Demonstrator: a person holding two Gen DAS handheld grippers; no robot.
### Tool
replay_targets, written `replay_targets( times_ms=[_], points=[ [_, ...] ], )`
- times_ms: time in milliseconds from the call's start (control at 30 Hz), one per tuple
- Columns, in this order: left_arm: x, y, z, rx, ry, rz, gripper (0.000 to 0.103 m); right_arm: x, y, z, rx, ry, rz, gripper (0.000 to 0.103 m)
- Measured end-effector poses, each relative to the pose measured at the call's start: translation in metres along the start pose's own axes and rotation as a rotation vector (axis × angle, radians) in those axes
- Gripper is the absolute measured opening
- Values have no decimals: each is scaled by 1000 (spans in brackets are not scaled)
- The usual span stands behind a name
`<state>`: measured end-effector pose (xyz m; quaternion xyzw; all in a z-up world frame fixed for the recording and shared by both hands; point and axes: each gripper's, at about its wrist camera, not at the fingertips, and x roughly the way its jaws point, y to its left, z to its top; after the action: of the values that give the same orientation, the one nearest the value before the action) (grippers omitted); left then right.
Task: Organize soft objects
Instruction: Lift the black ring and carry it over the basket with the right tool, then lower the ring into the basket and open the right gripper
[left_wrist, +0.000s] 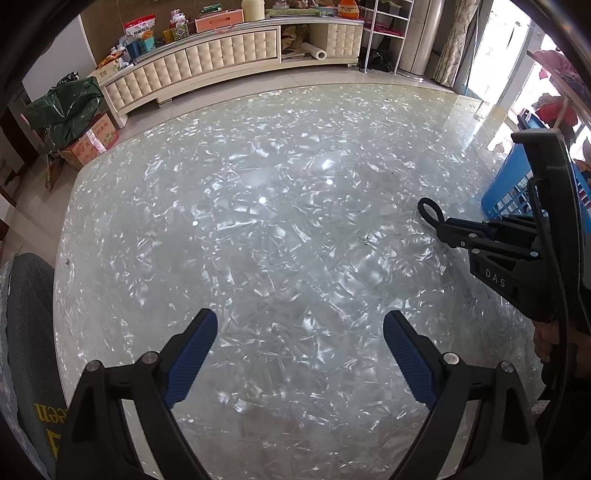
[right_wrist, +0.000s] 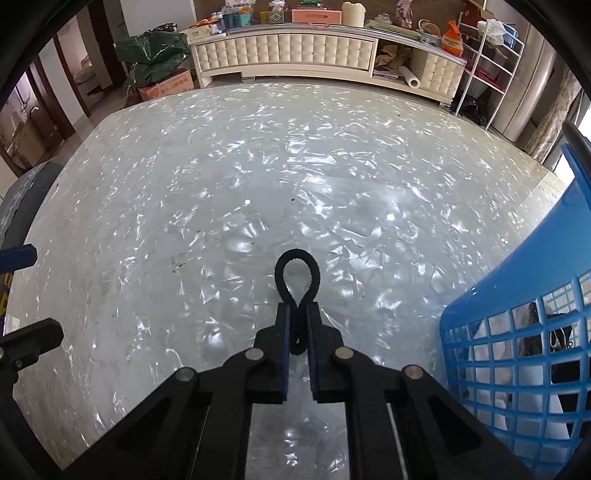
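The right gripper (right_wrist: 297, 314) is clenched on a black hair tie (right_wrist: 297, 275), whose loop pokes out past the tips above the desk (right_wrist: 184, 184). The pinch is thin, so the elastic may slip before reaching the blue basket (right_wrist: 517, 288) alongside. The left gripper (left_wrist: 299, 332) hangs released, empty.

Bright daylight floods from the right, glinting off the glossy table (left_wrist: 280, 206) (fisheye edges curve, vignetted black).
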<state>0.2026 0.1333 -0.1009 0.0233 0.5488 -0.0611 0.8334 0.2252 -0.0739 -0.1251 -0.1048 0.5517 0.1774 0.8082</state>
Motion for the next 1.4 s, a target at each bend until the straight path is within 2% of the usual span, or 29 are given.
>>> replay_targets(
  times_ms=[367,767,1033,1400],
  points=[
    [-3,-2,3,-1,-11,3,90,-15,6,-8,-12,-6,11,7],
    [-27,-5,-1,-32,-62,6,90,-86,26,-28,-52,-79,71,7],
    [-62,-28,-5,-37,-109,-18,90,-128,13,-34,-37,-133,85,7],
    [-115,-94,7,42,-208,-49,90,-176,-22,-50,7,-222,72,7]
  ],
)
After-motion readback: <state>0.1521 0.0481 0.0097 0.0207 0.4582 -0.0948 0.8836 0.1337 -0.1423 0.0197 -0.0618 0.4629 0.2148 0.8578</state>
